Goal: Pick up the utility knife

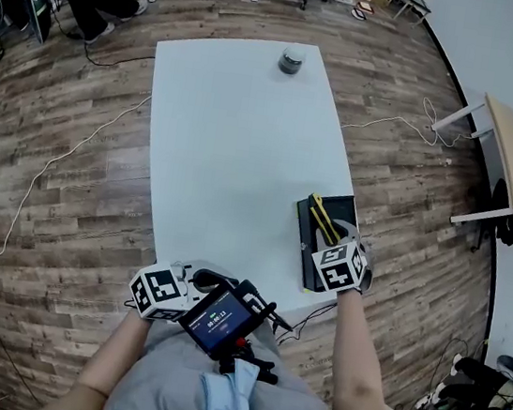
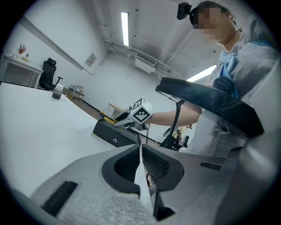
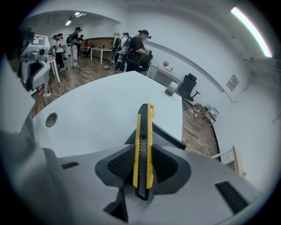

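The utility knife (image 3: 144,127), yellow with a black slider, stands lengthwise between the pads of my right gripper (image 3: 144,147), which is shut on it. In the head view the knife (image 1: 322,220) points away over a black box (image 1: 311,259) at the near right corner of the white table (image 1: 236,149). My right gripper (image 1: 338,241) sits just behind it. My left gripper (image 2: 140,147) is shut with nothing in it and hangs low by the table's near edge. From there it faces the black box (image 2: 115,134).
A small dark jar (image 1: 292,59) stands at the table's far edge. A screen on a mount (image 1: 218,320) sits in front of my body between the arms. People stand at desks in the background of the right gripper view. Cables lie on the wood floor.
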### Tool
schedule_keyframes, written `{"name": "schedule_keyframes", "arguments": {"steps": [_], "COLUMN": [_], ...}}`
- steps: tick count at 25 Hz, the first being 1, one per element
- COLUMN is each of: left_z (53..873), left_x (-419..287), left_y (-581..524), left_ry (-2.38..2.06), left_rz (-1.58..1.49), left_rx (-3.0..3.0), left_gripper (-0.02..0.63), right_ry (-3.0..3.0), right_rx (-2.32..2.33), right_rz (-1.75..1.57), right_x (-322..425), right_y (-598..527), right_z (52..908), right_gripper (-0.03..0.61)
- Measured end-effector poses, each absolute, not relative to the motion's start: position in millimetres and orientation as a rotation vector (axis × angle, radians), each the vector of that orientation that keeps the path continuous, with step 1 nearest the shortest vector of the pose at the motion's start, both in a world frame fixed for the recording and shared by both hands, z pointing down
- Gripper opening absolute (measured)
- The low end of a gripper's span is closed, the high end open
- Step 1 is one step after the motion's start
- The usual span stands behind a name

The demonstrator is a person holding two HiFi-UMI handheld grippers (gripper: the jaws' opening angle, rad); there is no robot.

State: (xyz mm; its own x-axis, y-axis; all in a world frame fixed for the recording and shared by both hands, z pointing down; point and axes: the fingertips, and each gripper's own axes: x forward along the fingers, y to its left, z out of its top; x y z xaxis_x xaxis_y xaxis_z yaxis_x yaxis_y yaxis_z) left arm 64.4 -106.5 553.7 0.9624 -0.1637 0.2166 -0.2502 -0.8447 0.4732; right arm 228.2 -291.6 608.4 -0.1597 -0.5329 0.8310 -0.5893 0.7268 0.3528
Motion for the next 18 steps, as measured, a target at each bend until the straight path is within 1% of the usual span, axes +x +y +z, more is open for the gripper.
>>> {"name": "schedule_keyframes", "arguments": {"steps": [18], "left_z": [547.3], "left_x": [68.0], "left_y": [-100.0], "left_ry": [-0.268], "left_rz": [0.242], "left_rx": [2.620], "left_gripper": [0.020], "right_ry": [-1.952], "right_rx": [0.952], "right_rz": [-0.019], "right_x": [205.5], "right_y": [-261.6], "right_z": [558.1], "right_gripper": [0.130]}}
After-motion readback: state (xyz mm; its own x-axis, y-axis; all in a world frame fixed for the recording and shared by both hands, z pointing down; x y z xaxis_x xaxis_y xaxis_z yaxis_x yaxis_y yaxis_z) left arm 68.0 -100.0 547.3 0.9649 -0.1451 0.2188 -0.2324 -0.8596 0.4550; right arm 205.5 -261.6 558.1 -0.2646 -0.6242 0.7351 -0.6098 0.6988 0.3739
